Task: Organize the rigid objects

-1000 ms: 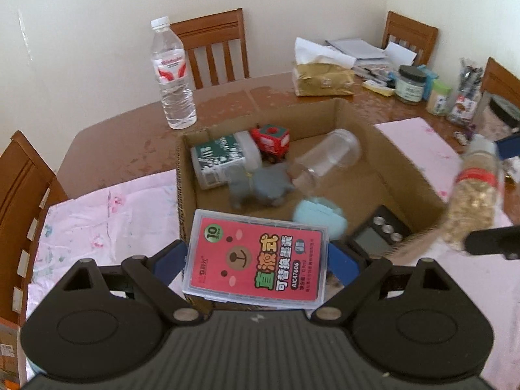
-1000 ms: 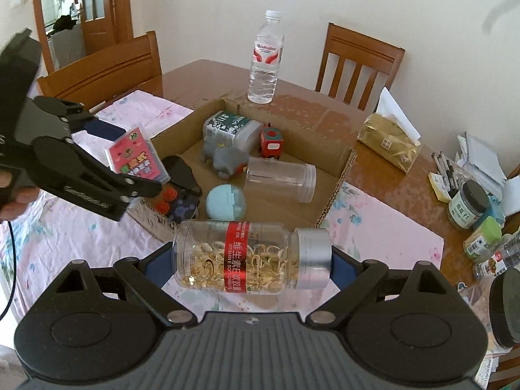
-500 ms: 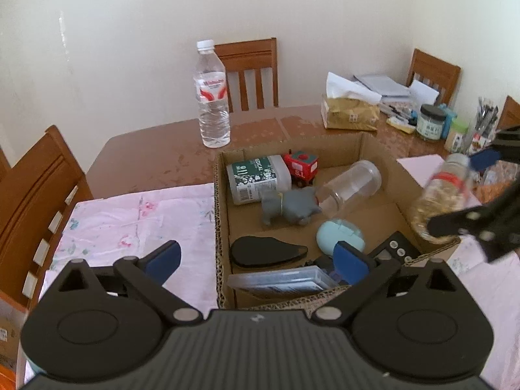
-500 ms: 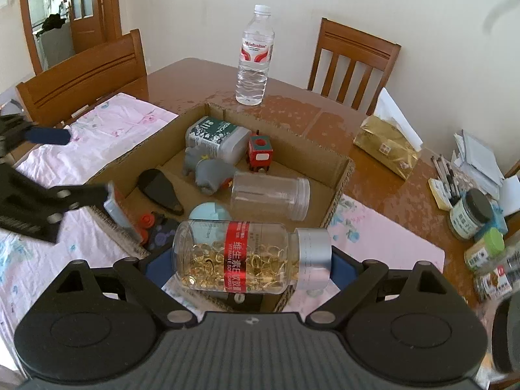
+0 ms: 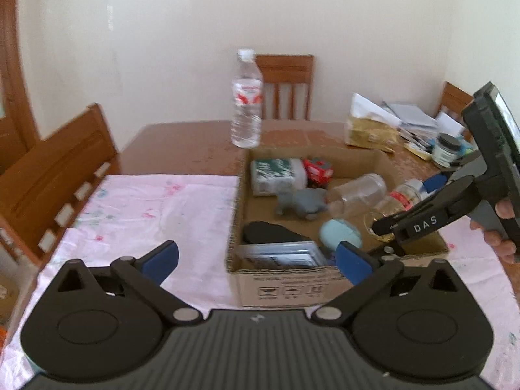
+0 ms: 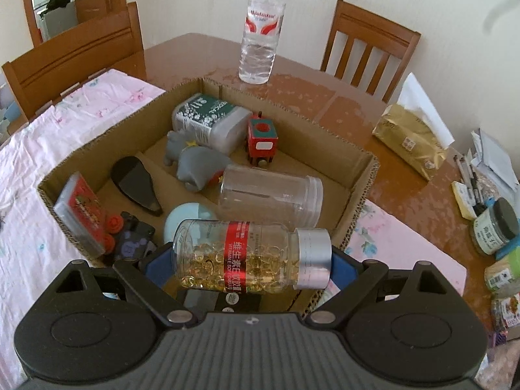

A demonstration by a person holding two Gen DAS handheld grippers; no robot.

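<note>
My right gripper (image 6: 248, 261) is shut on a clear capsule bottle (image 6: 252, 256) with a red label and silver cap, held sideways over the near right corner of the cardboard box (image 6: 360, 169). The box holds a red card pack (image 6: 83, 213) leaning on its left wall, a grey elephant toy (image 6: 195, 165), an empty clear jar (image 6: 269, 196), a green-labelled bottle (image 6: 208, 123), a red toy train (image 6: 261, 138), a light blue round case (image 6: 183, 219) and a black flat piece (image 6: 135, 180). My left gripper (image 5: 256, 260) is open and empty, pulled back near the box's front edge (image 5: 286, 284); the right gripper with the bottle (image 5: 401, 196) shows at its right.
A water bottle (image 6: 260, 29) stands on the wooden table (image 6: 325, 97) behind the box. A gold tissue pack (image 6: 411, 139), jars and pens crowd the right side. Pink floral cloth (image 5: 146, 208) covers the table left of the box. Wooden chairs (image 5: 55, 169) stand around.
My left gripper let go of the red card pack into the box, opened and drew back. My right gripper carried the capsule bottle forward and lower, over the box.
</note>
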